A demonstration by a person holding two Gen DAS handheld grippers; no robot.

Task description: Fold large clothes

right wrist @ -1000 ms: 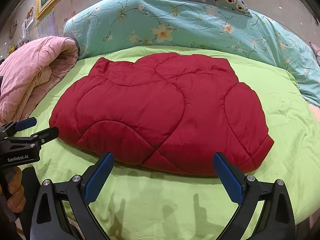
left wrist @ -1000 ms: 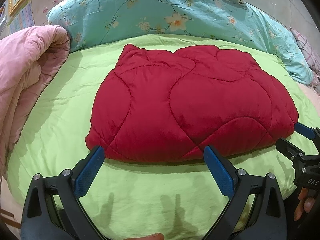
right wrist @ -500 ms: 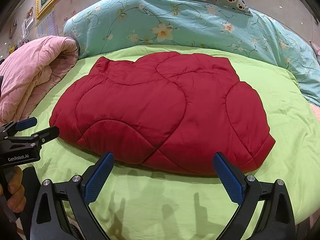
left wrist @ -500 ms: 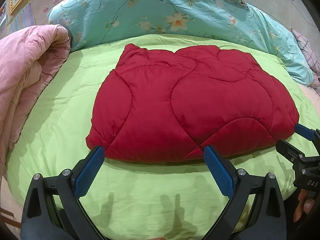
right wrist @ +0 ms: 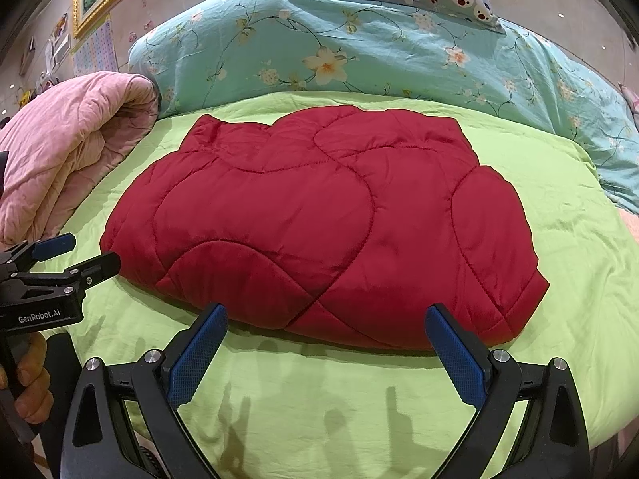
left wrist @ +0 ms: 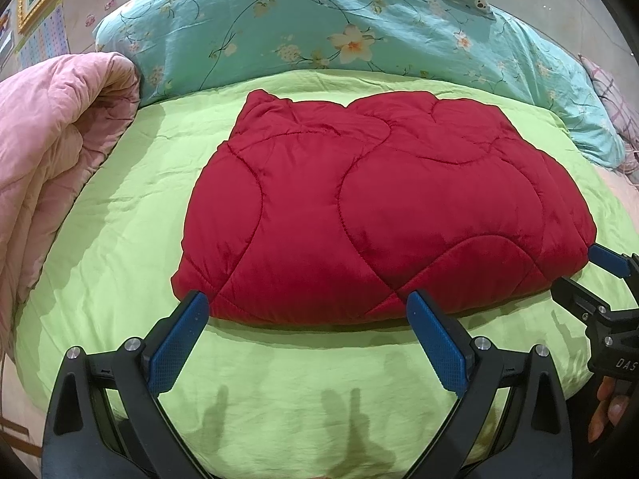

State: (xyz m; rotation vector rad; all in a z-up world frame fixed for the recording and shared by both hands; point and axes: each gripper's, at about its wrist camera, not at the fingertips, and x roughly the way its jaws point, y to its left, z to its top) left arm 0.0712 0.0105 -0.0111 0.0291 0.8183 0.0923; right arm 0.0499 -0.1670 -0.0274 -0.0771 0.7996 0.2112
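While both grippers hover spread wide and empty at the near edge, the red quilt lies folded mid-sheet. Left gripper faces its left half, right gripper its right. Pink blanket heaped left.

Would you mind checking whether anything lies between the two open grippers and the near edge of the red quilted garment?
Nothing visible does. Only bare green sheet separates the left gripper and right gripper from the red garment.
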